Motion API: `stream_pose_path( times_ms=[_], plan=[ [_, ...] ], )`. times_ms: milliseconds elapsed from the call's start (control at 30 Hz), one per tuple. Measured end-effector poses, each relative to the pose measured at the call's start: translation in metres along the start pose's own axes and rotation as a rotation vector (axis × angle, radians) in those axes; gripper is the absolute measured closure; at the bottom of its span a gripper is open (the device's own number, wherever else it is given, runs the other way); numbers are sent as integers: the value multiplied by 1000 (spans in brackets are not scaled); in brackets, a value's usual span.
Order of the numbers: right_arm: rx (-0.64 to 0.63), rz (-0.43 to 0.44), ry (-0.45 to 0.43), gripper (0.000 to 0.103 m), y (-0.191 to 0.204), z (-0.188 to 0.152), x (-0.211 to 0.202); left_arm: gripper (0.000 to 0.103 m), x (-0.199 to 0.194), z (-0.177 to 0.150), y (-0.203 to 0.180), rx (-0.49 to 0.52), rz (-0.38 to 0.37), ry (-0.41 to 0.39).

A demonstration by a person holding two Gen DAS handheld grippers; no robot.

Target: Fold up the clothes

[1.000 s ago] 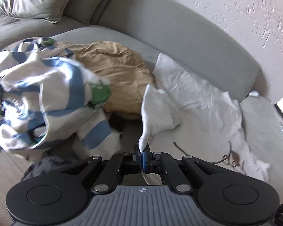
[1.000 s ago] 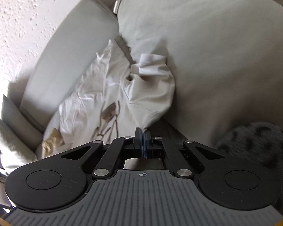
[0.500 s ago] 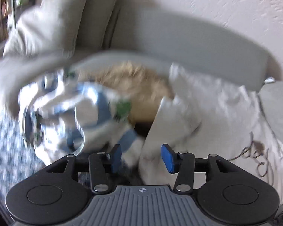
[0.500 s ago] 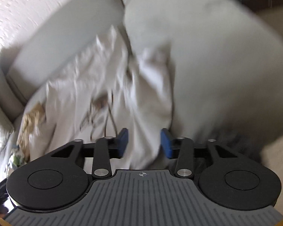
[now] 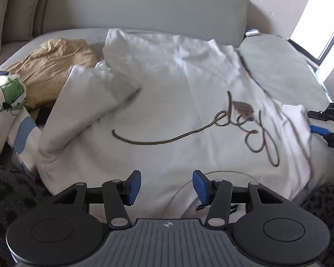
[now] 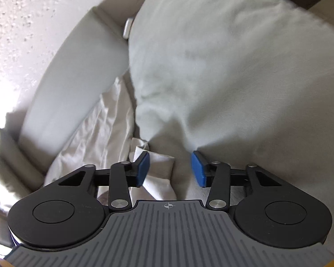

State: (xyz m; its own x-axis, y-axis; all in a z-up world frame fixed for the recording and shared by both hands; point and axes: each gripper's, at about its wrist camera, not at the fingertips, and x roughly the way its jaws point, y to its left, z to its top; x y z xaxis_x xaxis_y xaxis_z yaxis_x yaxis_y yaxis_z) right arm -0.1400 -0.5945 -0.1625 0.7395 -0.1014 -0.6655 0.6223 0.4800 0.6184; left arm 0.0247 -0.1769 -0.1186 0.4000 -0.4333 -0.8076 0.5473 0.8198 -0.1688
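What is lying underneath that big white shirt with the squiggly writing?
The white shirt lies on the grey sofa cushion. Its left edge overlaps a striped blue garment. Whatever else lies beneath is covered.

We see a white sweatshirt (image 5: 178, 89) with looping brown script (image 5: 245, 124) across its front, on a pale grey sofa (image 5: 144, 6). To its left lie a crumpled tan garment (image 5: 53, 66) and a white cloth with blue stripes and a green print (image 5: 9, 98). A dark speckled rug (image 5: 9, 191) edges the sofa. Our fingers (image 5: 133, 187) carry blue pads on black arms.
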Motion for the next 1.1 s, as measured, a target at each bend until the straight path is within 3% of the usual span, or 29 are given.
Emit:
stream_pose_path(
  times_ms=[133,300,367,400,500,667,767,833,867,900,967,1100],
  plan=[
    [-28,59,49,65,-6,10,13,53,7,1,5,-37,14,21],
    [-80,33,79,78,4,13,28,53,10,0,-1,-20,31,33],
    [-90,20,84,97,7,12,26,53,9,0,-1,-19,28,34],
    [-91,13,87,99,7,11,24,53,9,0,-1,-20,26,34],
    [-109,11,54,101,14,7,12,53,8,-1,0,-25,19,33],
    [-130,45,-91,103,29,2,-34,53,6,-1,1,-29,4,33],
    [-129,-6,-196,103,29,0,-63,53,5,-2,2,-32,-6,33],
    [-131,-87,-192,101,25,2,-64,53,4,-3,1,-27,-15,31],
    [-94,-115,-167,89,19,5,-60,53,3,-3,0,-22,-20,29],
    [-42,-136,-141,85,13,8,-56,53,1,-4,-1,-17,-25,27],
    [45,-125,-121,70,0,10,-54,53,-2,-5,-2,-10,-30,21],
    [128,-44,-125,60,-17,10,-54,53,-3,-6,0,-17,-33,22]
  ],
)
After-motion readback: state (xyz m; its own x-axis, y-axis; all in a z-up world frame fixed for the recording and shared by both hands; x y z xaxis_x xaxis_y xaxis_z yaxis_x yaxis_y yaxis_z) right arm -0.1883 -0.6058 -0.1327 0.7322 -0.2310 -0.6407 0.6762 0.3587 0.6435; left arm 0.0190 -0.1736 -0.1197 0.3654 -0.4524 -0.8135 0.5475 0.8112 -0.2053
